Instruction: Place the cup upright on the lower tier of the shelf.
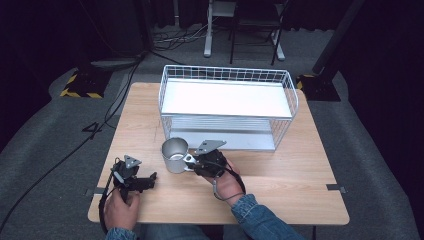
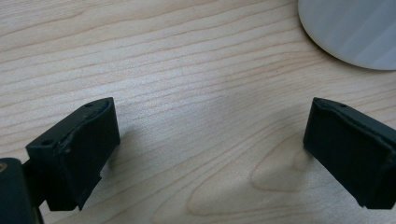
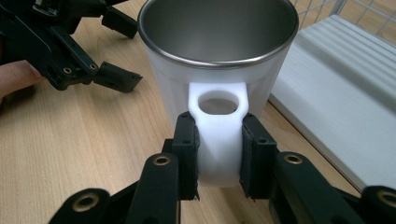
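Because the mug [image 3: 217,60] has a flat white handle [image 3: 218,135] that sticks out toward me, I have the right gripper [image 3: 218,158] clenched on that handle, one pad on each side of it, which I judge gives a firmer hold than the round wall would. The mug stands upright on the counter [image 1: 280,175], just in front of the wire rack [image 1: 227,107] and near its left end; the rack's lower shelf sits open toward the mug, so I take the grip as preparation for lifting it in there. My left gripper [image 2: 210,140] is released, jaws wide apart with bare wood between them, parked to the left of the mug and a little nearer me, out of the way. From the high view I get the layout: mug [image 1: 175,155], rack, right gripper [image 1: 192,160] and left gripper [image 1: 145,181] in their places. From the right gripper view I get what that one cannot give, the pads pressed against the handle and the steel inside of the mug. From the left gripper view I get a pale curved edge [image 2: 350,32] at the top right, probably the mug's wall, well clear of the jaws.
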Demonstrator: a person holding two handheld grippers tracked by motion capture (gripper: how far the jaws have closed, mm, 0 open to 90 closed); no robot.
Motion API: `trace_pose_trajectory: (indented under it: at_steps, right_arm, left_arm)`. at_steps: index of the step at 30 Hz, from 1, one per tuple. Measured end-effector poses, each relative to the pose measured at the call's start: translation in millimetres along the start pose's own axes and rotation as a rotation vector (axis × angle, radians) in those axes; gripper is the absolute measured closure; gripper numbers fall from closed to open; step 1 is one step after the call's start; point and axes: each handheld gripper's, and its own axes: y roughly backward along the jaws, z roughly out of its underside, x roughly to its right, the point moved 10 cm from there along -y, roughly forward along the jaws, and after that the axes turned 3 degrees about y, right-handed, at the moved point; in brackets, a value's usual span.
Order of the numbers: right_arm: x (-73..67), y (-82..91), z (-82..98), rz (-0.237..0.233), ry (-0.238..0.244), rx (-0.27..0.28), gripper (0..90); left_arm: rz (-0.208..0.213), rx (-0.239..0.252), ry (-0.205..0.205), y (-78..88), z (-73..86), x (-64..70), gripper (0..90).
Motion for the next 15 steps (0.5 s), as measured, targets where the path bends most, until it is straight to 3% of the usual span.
trace_pose_trajectory:
  at_steps: [15]
  right_arm:
    - [-0.2,15.7,-9.2,0.019,0.005,0.064,71.7]
  left_arm:
    - [0.0,0.0,-0.001,0.0,0.0,-0.1,4.0]
